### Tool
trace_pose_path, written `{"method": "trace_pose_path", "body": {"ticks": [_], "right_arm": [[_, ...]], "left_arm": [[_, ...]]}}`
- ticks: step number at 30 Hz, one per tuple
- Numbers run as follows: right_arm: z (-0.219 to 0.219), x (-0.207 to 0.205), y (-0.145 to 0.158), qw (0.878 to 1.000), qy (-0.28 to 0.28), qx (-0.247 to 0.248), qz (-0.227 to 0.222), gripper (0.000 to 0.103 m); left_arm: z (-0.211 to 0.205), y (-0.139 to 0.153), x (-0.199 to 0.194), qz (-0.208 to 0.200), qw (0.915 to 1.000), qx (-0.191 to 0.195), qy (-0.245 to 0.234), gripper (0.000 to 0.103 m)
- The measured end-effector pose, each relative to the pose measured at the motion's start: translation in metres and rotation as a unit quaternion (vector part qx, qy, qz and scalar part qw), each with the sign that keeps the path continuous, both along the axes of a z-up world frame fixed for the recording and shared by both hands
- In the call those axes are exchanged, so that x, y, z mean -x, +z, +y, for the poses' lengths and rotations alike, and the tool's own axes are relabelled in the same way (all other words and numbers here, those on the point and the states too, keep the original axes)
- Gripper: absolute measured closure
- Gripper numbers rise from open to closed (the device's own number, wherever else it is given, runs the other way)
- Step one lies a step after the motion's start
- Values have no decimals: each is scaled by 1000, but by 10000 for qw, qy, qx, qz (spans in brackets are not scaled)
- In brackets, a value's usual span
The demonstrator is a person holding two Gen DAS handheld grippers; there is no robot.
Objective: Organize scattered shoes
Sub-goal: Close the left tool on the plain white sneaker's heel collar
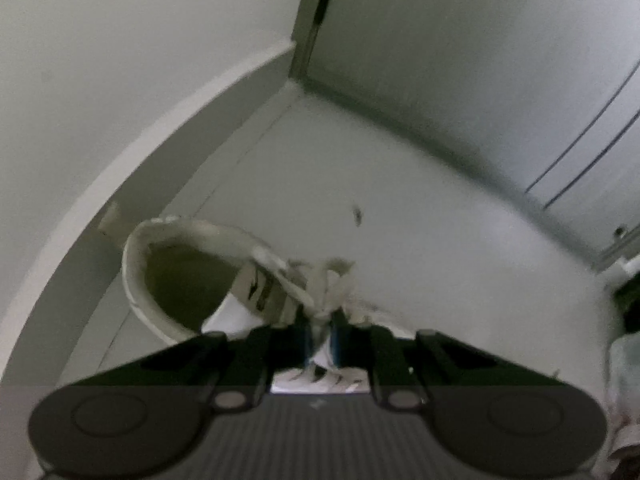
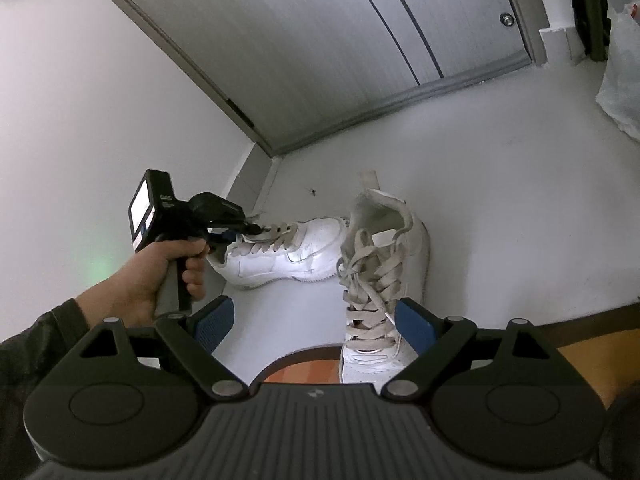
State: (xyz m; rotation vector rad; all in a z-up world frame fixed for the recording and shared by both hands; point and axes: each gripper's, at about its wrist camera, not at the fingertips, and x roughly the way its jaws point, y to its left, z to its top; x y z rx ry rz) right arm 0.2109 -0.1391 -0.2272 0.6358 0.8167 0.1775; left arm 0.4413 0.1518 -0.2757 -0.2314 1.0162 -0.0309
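Gripping the laces of a white sneaker [image 2: 280, 252] at nine o'clock, the left gripper [image 2: 244, 230] is clamped on them; that shoe lies on the floor [image 2: 500, 200] by the wall. Second white sneaker [image 2: 380, 280] stands at centre, toe nearest. Right gripper [image 2: 314, 320], six o'clock: jaws apart, empty. Plastic bag [image 2: 620, 80], two o'clock.
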Motion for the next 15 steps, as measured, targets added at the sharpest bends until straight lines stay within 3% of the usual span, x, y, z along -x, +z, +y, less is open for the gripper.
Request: {"method": "trace_pose_path", "body": {"ticks": [4, 9, 15], "right_arm": [[1, 3, -1, 10000, 10, 13, 49, 12], [9, 7, 5, 9997, 137, 200, -25, 12], [15, 12, 8, 9990, 256, 353, -15, 12]], "left_arm": [[20, 12, 11, -126, 9994, 261, 183, 94], [22, 37, 34, -573, 9979, -39, 294, 94], [34, 78, 56, -821, 9964, 160, 151, 94]]}}
